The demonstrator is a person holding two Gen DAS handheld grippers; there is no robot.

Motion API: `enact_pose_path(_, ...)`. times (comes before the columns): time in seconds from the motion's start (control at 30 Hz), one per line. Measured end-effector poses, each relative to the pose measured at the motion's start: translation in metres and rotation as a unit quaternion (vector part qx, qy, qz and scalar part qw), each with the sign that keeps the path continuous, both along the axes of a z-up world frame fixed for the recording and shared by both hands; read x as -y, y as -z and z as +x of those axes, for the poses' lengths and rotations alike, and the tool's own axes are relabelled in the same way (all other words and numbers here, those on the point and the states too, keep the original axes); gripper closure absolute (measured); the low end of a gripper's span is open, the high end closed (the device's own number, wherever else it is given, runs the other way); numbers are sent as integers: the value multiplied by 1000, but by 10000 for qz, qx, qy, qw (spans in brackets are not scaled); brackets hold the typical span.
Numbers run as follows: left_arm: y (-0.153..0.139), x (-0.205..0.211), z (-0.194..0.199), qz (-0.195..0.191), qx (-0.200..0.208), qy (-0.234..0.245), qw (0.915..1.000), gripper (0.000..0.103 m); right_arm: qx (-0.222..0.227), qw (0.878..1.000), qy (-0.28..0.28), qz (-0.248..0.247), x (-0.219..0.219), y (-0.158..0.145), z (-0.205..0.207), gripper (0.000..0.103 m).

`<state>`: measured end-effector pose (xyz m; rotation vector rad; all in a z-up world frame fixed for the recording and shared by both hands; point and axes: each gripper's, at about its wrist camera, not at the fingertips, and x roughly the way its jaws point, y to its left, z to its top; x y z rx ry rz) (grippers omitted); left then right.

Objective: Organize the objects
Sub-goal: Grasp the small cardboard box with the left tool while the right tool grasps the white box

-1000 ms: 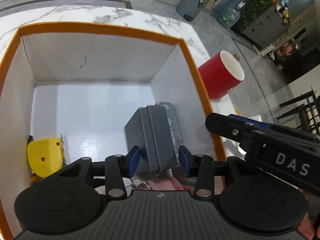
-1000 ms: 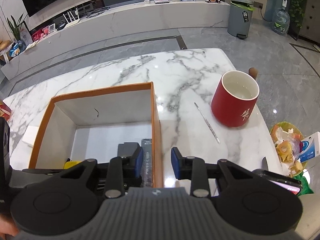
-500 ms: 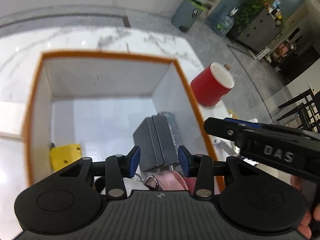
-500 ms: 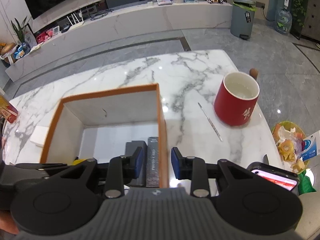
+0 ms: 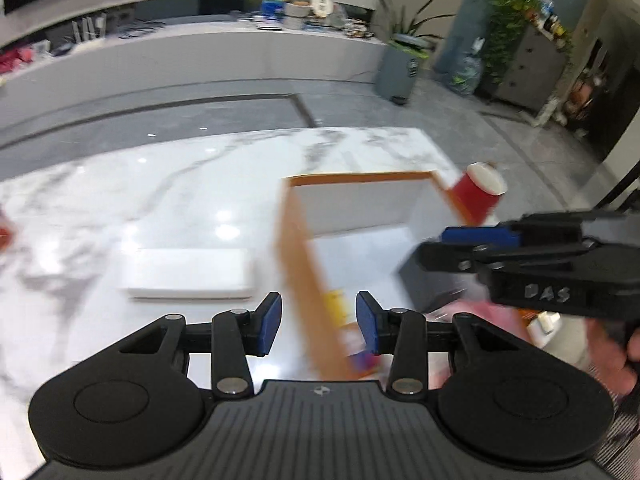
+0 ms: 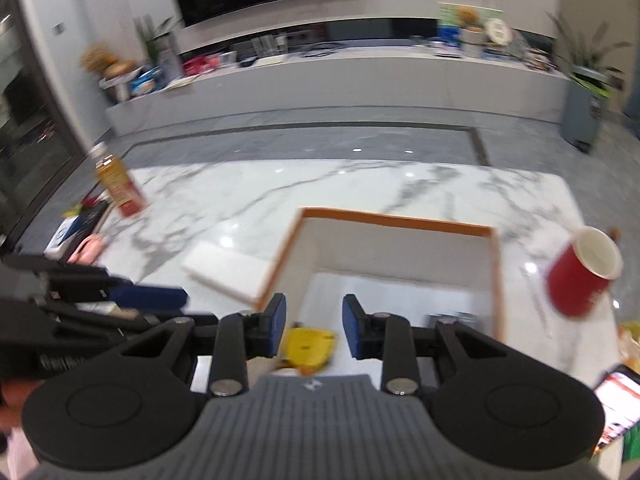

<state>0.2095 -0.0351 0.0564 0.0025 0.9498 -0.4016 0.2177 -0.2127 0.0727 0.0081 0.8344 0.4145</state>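
An open white box with an orange rim (image 6: 396, 220) stands on the marble table. Inside it lie a yellow object (image 6: 308, 346) and dark grey boxes (image 5: 424, 280), blurred. My right gripper (image 6: 315, 330) hangs open above the box's near side, nothing between its blue pads. My left gripper (image 5: 319, 324) is open too, empty, above the box's left wall (image 5: 296, 248). The right gripper's finger (image 5: 480, 237) shows at the right of the left wrist view. A flat white box (image 5: 188, 272) lies on the table left of the orange-rimmed box.
A red mug (image 6: 580, 276) stands right of the box. A bottle with a red label (image 6: 118, 184) and a few small items sit at the table's far left. A phone (image 6: 616, 400) lies at the near right edge. Both views are motion-blurred.
Both grippers have risen out of the box and swung left. The flat white box and more of the table have come into view. The openings look unchanged.
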Motion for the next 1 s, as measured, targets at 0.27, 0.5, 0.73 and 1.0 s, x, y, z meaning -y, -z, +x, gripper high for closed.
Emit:
enact_pose_path(0.27, 18, -71, -9, 987, 25, 247, 9948, 54, -34, 9945, -971, -398, -78, 15, 0, 69)
enact_pose_path(0.5, 59, -99, -3, 1551, -162, 1088, 9818, 42, -245, 9828, -1641, -806, -126, 41, 13, 62)
enact_pose_path(0.73, 102, -104, 9, 2372, -232, 2275, 9442, 31, -484, 9599, -2290, -1546, -162, 71, 42, 52)
enact_pose_path(1.0, 124, -103, 25, 2736, -413, 3302, 9025, 24, -524, 9128, -3180, -2509, -199, 103, 84, 37)
